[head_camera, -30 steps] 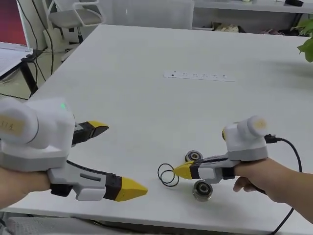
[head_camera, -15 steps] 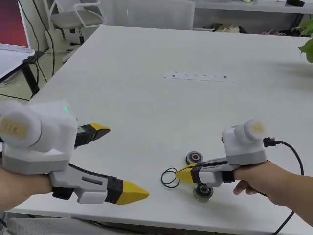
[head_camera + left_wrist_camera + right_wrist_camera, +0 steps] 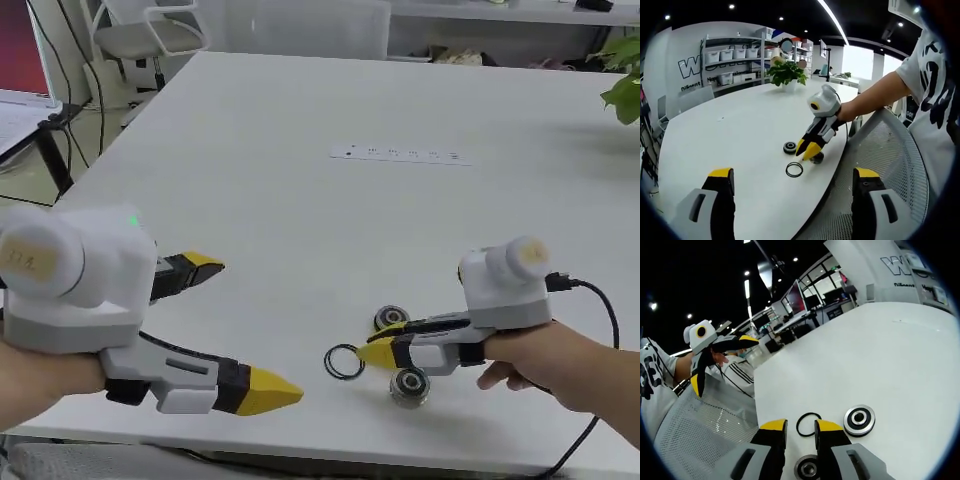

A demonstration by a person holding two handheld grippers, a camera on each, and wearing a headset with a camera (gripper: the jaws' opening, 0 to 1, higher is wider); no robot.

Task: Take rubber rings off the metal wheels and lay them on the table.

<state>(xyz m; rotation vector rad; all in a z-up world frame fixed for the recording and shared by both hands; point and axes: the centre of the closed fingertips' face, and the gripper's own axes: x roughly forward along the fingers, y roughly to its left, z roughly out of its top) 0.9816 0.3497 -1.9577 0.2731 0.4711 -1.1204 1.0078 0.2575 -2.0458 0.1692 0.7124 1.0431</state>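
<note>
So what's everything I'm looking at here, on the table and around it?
table: one, white, under everything.
metal wheels: two, silver with dark centres, near the front edge, one on each side of the right gripper's tip.
rubber ring: black, flat on the table left of the wheels; one or two overlapped, cannot tell.
socket strip: one, white, mid-table.
office chair: one, pale, beyond the far left corner.
plant: green leaves, right edge.
cable: one, black, from the right gripper.
left gripper: white, yellow tips, jaws wide apart.
right gripper: same colours, jaws narrowly apart, empty.
hands: two, holding the grippers.
</note>
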